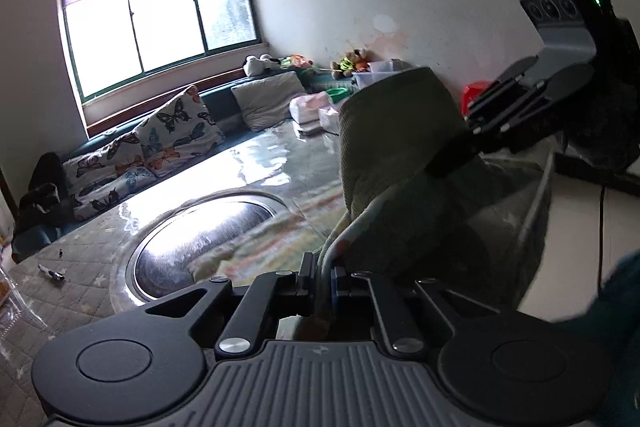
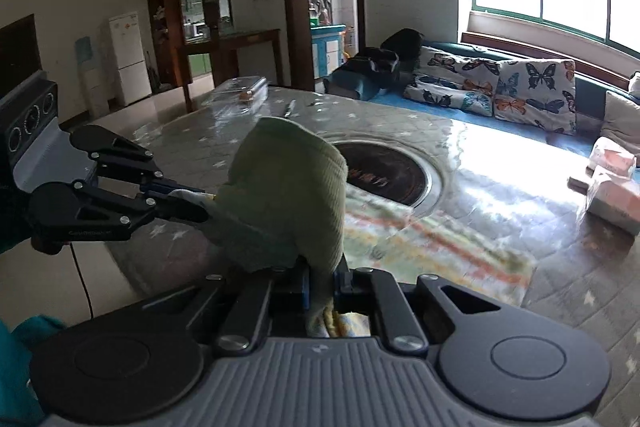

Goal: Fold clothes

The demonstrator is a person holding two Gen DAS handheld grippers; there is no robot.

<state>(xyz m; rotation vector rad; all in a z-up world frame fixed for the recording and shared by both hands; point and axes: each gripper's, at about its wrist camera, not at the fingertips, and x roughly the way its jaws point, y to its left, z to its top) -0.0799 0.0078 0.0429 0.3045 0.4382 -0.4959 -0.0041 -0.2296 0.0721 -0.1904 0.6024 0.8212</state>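
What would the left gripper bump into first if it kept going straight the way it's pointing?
The green garment that its own fingers already pinch bunches right ahead, so the left gripper would push into that first. Beyond it probably comes the table, though depth is unclear.

Raised green garment hangs between both grippers, blocking direct passage across. Beyond it, round metal inset and quilted tabletop left bare. Far right edge obstructed by tissue packs; far left corner by clear box.
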